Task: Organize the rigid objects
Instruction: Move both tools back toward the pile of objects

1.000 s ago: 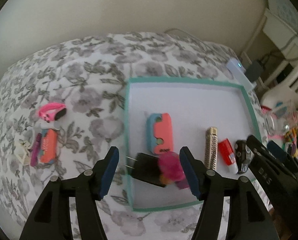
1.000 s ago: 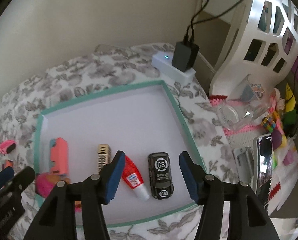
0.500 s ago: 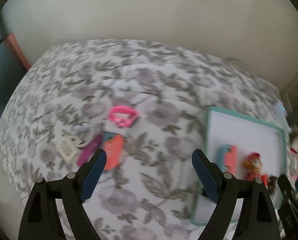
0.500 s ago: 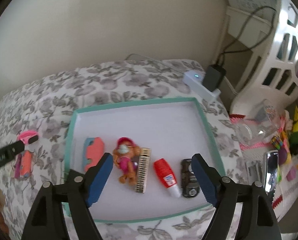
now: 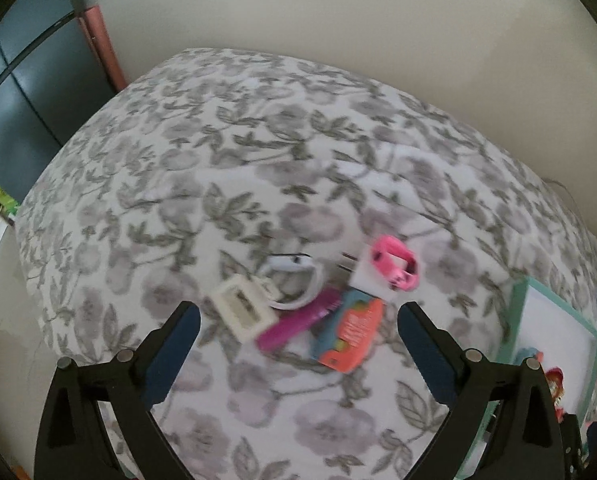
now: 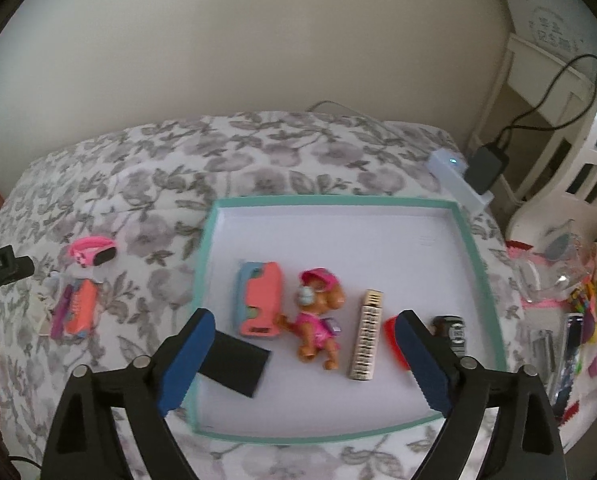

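Both the left gripper [image 5: 298,320] and right gripper [image 6: 304,330] have just spread wide, empty: beyond the left lies a blurred toy pile [image 5: 318,308] mid-frame on the floral bed [image 5: 258,160], beyond the right the teal-rimmed tray [image 6: 474,248] holding a toy dog [image 6: 318,316].

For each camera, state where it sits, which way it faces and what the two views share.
Left wrist: on the left gripper, angled down at loose items on the floral bedspread; its open fingers show.
Right wrist: on the right gripper, angled down into the teal-rimmed tray; its open fingers show.
Shared: the pink band, the tray.
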The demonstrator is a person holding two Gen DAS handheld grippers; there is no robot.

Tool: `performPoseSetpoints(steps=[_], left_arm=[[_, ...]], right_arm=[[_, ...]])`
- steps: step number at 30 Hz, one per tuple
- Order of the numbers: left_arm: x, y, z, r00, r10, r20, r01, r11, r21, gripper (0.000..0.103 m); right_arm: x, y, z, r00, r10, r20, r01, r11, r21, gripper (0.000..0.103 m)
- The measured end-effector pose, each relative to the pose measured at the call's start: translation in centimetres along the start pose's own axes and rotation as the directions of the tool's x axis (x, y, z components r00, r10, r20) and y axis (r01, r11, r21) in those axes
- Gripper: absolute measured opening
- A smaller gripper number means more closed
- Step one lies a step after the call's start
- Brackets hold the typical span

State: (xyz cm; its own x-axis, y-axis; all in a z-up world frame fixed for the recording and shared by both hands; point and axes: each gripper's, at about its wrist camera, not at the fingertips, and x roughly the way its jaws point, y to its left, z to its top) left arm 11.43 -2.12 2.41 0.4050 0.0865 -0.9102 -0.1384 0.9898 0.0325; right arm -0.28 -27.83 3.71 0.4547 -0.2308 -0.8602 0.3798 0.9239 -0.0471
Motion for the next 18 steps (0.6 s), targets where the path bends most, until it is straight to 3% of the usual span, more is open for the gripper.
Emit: performPoseSetpoints(steps=[18], left_arm=[[1.4,5.5,1.6,0.999,0.048,-0.011,-0.049,0.996,-0.076,0.099]], right_arm=[[1.8,8.2,-0.4,0.994,0.094,-0.053,-0.098,0.992,-0.081,0.103]])
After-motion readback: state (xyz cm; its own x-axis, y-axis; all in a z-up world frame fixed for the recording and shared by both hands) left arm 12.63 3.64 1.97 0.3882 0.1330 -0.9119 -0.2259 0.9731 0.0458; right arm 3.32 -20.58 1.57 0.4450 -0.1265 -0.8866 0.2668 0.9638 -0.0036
